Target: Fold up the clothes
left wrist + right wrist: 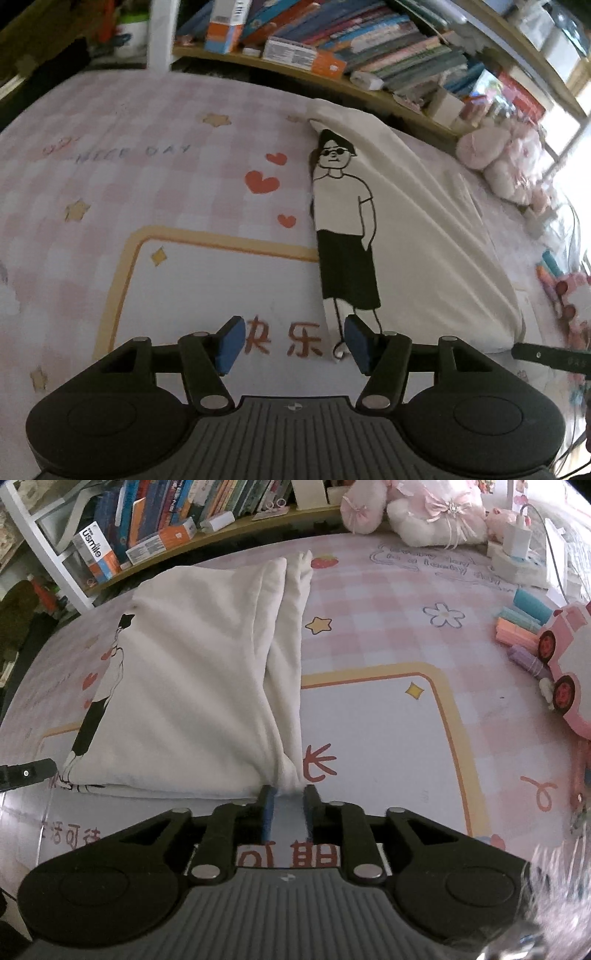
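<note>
A cream-white cotton T-shirt with a black line drawing of a standing figure in sunglasses and a black skirt (388,206) lies on a pink checked bed sheet printed with stars, red hearts and a yellow-bordered white panel (147,177). In the left wrist view the shirt runs from about 12 o'clock down to 5 o'clock. Its left edge is a straight fold that cuts through the printed figure, so only a part of the drawing shows. The rest of the cloth is plain and fairly smooth, with a long soft crease along its length.

In the right wrist view the same shirt (192,686) fills the area from 9 to 12 o'clock. It is folded lengthwise, and its right side is gathered into a narrow bunch of folds that runs down toward 6 o'clock.

The left gripper (293,341) has its blue-padded fingers spread apart and holds nothing; its right pad is just at the bottom corner of the shirt, over the figure's feet. The right gripper (287,806) is pinched on the bunched lower edge of the shirt, with the cloth between its two fingers.

A wooden shelf full of books (354,55) stands behind the bed at 12 o'clock, and pink plush toys (417,513) lie at 1 o'clock in the right view.
</note>
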A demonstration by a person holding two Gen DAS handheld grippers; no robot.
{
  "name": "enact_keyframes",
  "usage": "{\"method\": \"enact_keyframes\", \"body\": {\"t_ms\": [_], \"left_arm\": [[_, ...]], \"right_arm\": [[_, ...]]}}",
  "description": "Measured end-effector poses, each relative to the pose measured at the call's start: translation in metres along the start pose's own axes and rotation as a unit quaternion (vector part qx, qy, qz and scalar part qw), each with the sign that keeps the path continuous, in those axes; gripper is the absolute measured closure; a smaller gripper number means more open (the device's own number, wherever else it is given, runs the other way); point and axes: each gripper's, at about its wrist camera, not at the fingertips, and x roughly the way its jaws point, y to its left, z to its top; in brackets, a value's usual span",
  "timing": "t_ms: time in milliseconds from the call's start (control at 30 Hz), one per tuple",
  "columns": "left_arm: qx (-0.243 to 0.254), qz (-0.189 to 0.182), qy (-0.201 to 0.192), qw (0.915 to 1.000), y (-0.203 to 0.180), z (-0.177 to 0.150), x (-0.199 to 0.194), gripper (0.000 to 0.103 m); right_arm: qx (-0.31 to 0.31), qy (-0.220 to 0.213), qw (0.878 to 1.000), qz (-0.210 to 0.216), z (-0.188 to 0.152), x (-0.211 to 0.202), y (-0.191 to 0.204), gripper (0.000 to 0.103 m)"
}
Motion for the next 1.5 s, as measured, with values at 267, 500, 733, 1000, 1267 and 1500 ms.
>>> {"method": "enact_keyframes", "body": {"t_ms": [267, 500, 733, 1000, 1267, 1500], "left_arm": [[-0.035, -0.033, -0.024, 0.9985, -0.007, -0.002, 0.002, 0.054], [-0.055, -0.054, 0.009, 0.9970, -0.016, 0.004, 0.024, 0.084], [-0.061, -0.071, 0.001, 0.9957, -0.017, 0.001, 0.011, 0.100], [-0.095, -0.039, 0.006, 0.9947, 0.017, -0.020, -0.015, 0.100], [-0.104, -0.022, -0.013, 0.9943, 0.028, -0.011, -0.019, 0.100], [-0.088, -0.026, 0.007, 0.9957, 0.031, -0.016, -0.017, 0.099]], "right_arm": [[-0.007, -0.001, 1.000, 0.020, 0.001, -0.001, -0.009, 0.079], [0.007, -0.012, 0.999, 0.036, 0.016, 0.003, -0.002, 0.077], [0.011, -0.002, 0.999, 0.048, 0.015, 0.008, -0.005, 0.075], [-0.037, 0.030, 0.993, 0.106, 0.009, 0.011, 0.015, 0.083], [-0.056, 0.030, 0.990, 0.129, 0.011, 0.005, 0.034, 0.093], [-0.050, 0.027, 0.991, 0.123, 0.008, -0.004, 0.034, 0.093]]}}
